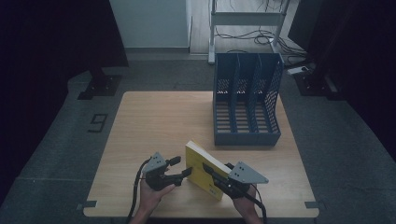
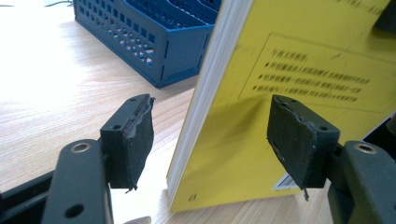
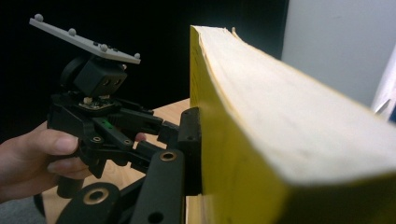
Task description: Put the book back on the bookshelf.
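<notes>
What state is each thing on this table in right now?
Thick yellow paperback book: closed, standing on edge on the table.
Right gripper: shut on the book.
Left gripper: open, jaws straddling the book's edge.
Blue plastic three-slot file rack: upright, empty.

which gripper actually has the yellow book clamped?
The right gripper: its jaws press on the yellow book. The left gripper straddles the book's edge, pads clear of it.

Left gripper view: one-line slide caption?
Open left gripper straddles the upright yellow book, pads clear; blue file rack behind.
</notes>
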The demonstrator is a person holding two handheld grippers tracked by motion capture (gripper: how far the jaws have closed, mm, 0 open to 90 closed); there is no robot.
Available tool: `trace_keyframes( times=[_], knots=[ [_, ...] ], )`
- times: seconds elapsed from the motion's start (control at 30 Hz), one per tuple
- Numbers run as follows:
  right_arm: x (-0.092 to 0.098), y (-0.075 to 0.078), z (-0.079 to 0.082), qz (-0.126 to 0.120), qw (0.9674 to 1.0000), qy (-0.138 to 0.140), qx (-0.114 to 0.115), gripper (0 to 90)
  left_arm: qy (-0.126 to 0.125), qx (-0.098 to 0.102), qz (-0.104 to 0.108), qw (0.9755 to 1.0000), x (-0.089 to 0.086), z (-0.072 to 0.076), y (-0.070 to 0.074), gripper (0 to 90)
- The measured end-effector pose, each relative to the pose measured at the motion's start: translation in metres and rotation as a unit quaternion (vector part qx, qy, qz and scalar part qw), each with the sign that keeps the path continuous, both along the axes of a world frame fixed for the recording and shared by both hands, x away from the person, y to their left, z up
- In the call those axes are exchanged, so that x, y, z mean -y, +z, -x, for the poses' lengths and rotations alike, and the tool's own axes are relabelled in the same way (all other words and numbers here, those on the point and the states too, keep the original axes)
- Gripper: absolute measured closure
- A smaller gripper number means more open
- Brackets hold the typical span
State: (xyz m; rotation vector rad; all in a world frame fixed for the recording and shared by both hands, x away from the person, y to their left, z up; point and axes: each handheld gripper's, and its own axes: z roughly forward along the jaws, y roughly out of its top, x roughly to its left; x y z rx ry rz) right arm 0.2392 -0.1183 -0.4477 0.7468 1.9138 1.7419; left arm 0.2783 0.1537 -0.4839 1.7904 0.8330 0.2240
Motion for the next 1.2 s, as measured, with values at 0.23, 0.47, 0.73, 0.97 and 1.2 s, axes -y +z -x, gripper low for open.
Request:
trace_keyframes(
  times=[0.23,0.47,0.73,0.97,1.2],
  knots=[
    [0.006,0.003,0.000,-0.005,0.9999,-0.015,0.002,74.0,0.002,-0.026,-0.007,0.9996,0.000,-0.005,-0.005,31.8],
    [0.016,0.012,0.002,-0.015,0.9993,-0.030,0.014,74.0,0.000,-0.045,-0.014,0.9989,0.001,-0.007,-0.008,31.7],
    [0.023,0.017,0.004,-0.023,0.9988,-0.039,0.020,74.0,-0.009,-0.062,-0.022,0.9978,0.003,-0.008,-0.011,32.8],
    [0.022,0.017,0.004,-0.020,0.9988,-0.040,0.021,74.0,-0.006,-0.067,-0.023,0.9974,0.002,-0.009,-0.011,33.0],
    [0.025,0.018,0.004,-0.023,0.9985,-0.045,0.019,74.0,-0.003,-0.066,-0.023,0.9975,0.001,-0.009,-0.011,33.7]
  ],
)
